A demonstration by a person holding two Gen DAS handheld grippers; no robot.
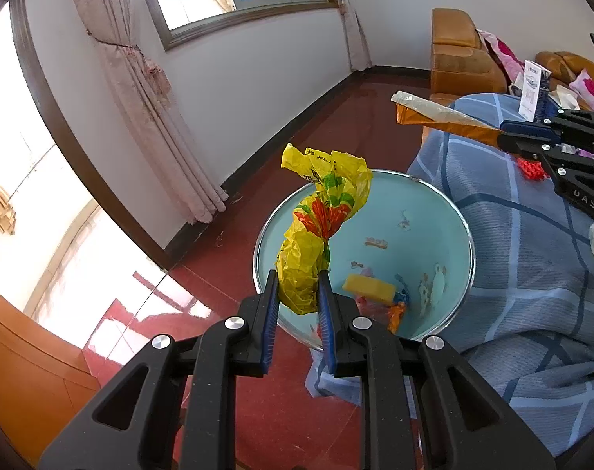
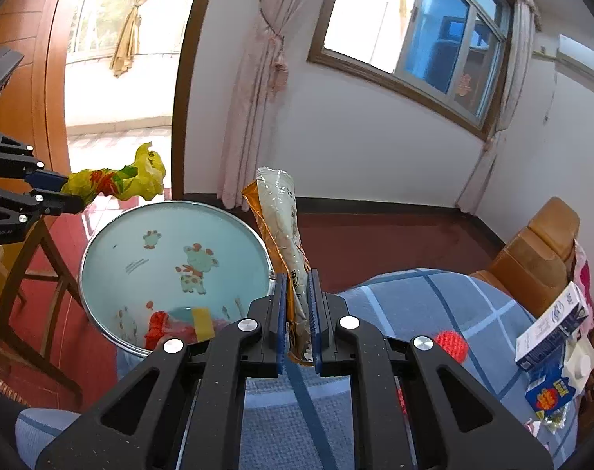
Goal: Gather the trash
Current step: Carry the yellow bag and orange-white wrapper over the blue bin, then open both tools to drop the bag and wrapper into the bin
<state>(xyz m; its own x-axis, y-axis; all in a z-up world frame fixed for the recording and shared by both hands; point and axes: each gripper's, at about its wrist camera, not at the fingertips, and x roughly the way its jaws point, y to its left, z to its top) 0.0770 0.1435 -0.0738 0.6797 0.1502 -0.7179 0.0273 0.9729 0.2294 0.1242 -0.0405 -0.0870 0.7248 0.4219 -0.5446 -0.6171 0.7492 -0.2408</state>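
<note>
Above the light-blue bin [image 1: 445, 211]: left gripper [image 1: 298, 290] clamped on crumpled yellow bag [image 1: 316, 227]; right gripper [image 2: 298, 305] clamped on long orange wrapper [image 2: 279, 219], short of rim [image 2: 179, 204]; risk of light pieces drifting onto checked blue cloth [image 2: 434, 313] if released early; carton [image 2: 551, 325] and red ball [image 2: 450, 344] remain behind.

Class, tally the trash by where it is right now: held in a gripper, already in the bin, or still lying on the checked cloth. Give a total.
Held in a gripper: 2 (yellow bag, orange-clear wrapper)
In the bin: at least 3, pile partly hidden
On the checked cloth: at least 4
Total: at least 9
</note>
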